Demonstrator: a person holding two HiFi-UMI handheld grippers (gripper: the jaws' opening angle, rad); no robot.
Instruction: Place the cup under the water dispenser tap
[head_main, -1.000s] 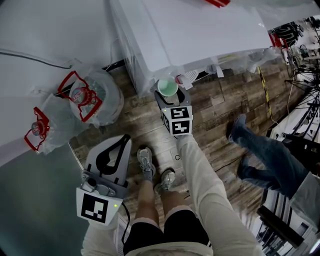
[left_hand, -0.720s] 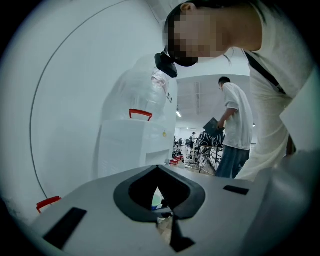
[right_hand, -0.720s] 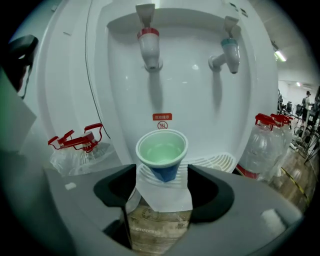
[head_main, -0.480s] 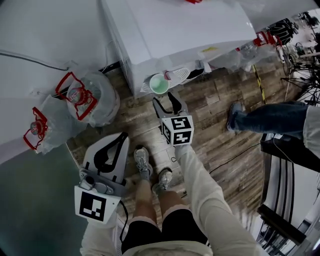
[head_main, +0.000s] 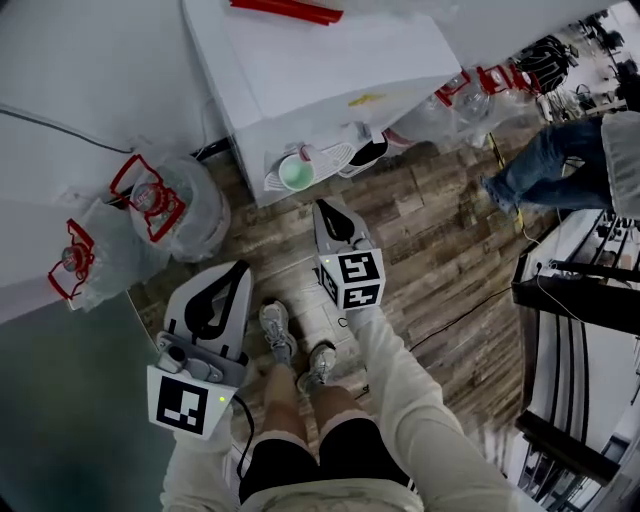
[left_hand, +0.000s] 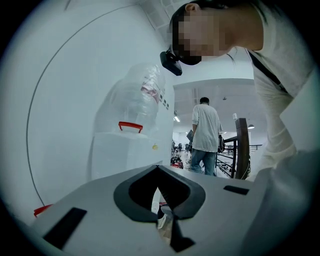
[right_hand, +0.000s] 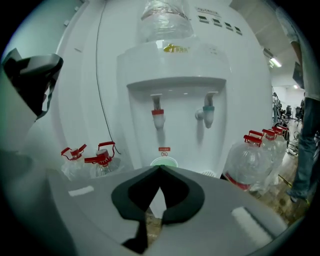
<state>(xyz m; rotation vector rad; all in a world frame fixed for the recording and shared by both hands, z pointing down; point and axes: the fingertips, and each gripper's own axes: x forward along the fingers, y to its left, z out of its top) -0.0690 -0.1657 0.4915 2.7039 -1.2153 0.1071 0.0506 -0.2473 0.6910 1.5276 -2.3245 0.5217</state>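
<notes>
Backed off the cup (head_main: 296, 172), right tongs (head_main: 331, 207) just closed empty over plank floor (head_main: 430, 230); left tongs (head_main: 242, 268) closed, empty.

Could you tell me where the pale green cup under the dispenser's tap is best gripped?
Take the pale green round cup across its side wall below the rim, coming level from the front. It stands upright in the recess of the white water dispenser, red tap above, wall behind, so the front looks freest.
</notes>
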